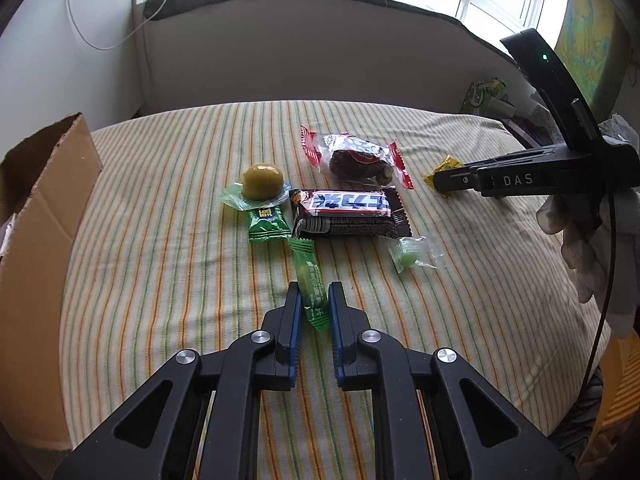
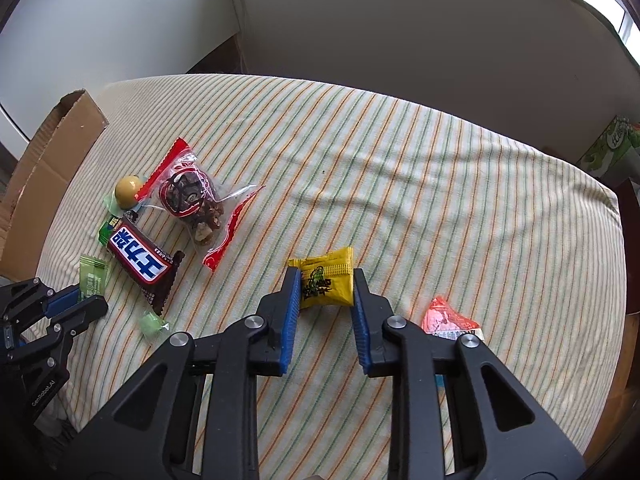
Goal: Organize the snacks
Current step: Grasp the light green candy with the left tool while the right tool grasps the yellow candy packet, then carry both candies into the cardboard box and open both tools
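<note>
Fig.: two-handed pick of small snacks off a striped cloth-covered surface (image 2: 400, 184).

Right pick: flat yellow foil sachet w/ dark print (image 2: 327, 282) lies on the cloth between the blue pads of the right gripper (image 2: 325, 276). Jaws stand either side of it, close to its edges; firm contact can't be confirmed, so read as straddling, not yet pinching. In the left wrist view only a yellow corner (image 1: 442, 171) shows past that gripper's tip (image 1: 440, 180).

Left pick: slim green plastic stick-pack (image 1: 310, 284) lies lengthwise between the fingers of the left gripper (image 1: 314, 292), which are narrowly spread w/ a sliver of cloth visible on each side (near closure, but no grip evident).

Surroundings, outward: dark-brown chocolate bar w/ white-blue label (image 1: 348, 212); clear red-edged pouch of brown dried fruit (image 1: 356, 156); round olive-yellow jelly cup w/ clear film lid (image 1: 261, 186); small green square sachet (image 1: 267, 225); clear-wrapped pale-green candy (image 1: 408, 258); red-orange packet (image 2: 448, 320) just right of the right gripper. Open brown cardboard box (image 1: 44, 184) stands at the left edge, the probable destination.

Technique (judgement): both packs are thin and slippery, so tips should sit low, touching cloth, before closing; close on the pack's middle, not a crimped end, and avoid catching a cloth fold. Lift straight up, then carry; the stick-pack, gripped across its width, may droop or pivot.
</note>
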Tool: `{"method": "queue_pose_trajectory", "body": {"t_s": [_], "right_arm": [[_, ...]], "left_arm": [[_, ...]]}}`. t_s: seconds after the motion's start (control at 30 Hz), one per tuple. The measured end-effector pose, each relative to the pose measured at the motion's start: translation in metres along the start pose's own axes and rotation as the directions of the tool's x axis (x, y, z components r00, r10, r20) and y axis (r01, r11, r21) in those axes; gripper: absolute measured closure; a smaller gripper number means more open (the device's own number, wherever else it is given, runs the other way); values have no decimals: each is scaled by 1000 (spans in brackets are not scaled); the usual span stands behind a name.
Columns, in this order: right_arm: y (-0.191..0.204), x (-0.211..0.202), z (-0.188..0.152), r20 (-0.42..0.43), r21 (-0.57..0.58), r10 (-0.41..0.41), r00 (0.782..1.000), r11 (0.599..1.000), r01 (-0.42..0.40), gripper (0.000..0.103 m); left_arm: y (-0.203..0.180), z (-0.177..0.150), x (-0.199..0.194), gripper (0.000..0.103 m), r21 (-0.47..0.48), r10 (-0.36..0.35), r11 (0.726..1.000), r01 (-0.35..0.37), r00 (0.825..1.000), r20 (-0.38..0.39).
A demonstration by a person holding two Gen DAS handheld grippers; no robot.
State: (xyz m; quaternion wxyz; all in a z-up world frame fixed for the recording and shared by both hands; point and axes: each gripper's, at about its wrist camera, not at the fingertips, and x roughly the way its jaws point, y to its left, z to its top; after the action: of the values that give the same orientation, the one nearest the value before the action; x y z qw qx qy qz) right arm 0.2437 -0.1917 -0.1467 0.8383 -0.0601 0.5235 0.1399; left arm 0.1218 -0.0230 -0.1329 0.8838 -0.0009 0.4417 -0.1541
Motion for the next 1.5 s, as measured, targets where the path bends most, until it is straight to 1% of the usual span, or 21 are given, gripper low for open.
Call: {"method": "queue_pose_trajectory", "body": {"t_s": [0.03,0.17,0.23,0.4,0.53,0.63,0.7,0.77,0.83,0.9,0.93,0.97,1.0,1.07,1.1,1.13,1.2,1.4,1.5], "right_arm": [[0,-1,-1,4,3,1,1000,1000,-1,89],[-3,-5,-2,16,5,-1,1000,1000,1,90],[-6,-7,-4,22,11,2,1000,1000,-3,90],[-5,-17,-5,54,13,-3,999,1000,2,90],[-1,-35,-10,85,-6,-16,996,1000,16,91],[2,-38,-10,83,-25,-29,996,999,31,91],[4,-39,-10,84,-32,-44,995,998,47,91],[5,-40,-10,84,-33,-28,996,999,31,91],[4,-42,-11,85,-37,-25,996,999,28,91],[5,-41,-12,81,-42,-27,996,999,30,91],[6,-40,-11,80,-42,-25,997,999,29,91],[6,-40,-11,79,-42,-25,997,999,28,91],[6,-40,-11,79,-43,-27,996,999,30,91],[6,-39,-10,81,-38,-29,996,999,32,91],[5,-39,-10,82,-36,-29,996,999,32,91],[5,-39,-10,83,-36,-29,996,999,32,91],[5,-40,-10,86,-36,-33,996,999,36,91],[2,-49,-11,104,-22,-28,994,999,31,91],[5,-57,-11,117,-21,-19,993,1000,22,91]], "left_arm": [[1,0,-1,93,-8,-5,1000,5,1000,2],[10,1,-3,93,-52,-34,998,34,999,5],[14,1,-4,95,-77,-40,996,40,999,11],[14,1,-4,95,-83,-39,996,40,999,18],[18,1,-16,95,-93,-43,995,47,998,48],[24,2,-23,95,-94,-31,995,38,997,67],[25,2,-18,95,-96,-47,994,52,997,53],[22,0,-8,95,-79,-68,995,68,998,9],[20,0,-8,95,-81,-34,996,35,999,19],[17,1,-10,80,-64,-4,998,5,1000,25],[16,1,-10,65,-61,7,998,-5,1000,29],[16,1,-9,62,-55,31,998,-29,999,32],[14,1,-9,62,-41,56,998,-55,998,32],[8,1,-5,62,0,65,998,-65,998,24],[6,1,-1,64,19,70,997,-70,997,10],[4,0,1,67,36,80,996,-80,997,4],[-2,1,3,83,56,74,996,-74,997,8],[2,3,-2,84,34,50,998,-51,999,19],[7,4,-15,84,8,36,999,-37,998,51]]}}
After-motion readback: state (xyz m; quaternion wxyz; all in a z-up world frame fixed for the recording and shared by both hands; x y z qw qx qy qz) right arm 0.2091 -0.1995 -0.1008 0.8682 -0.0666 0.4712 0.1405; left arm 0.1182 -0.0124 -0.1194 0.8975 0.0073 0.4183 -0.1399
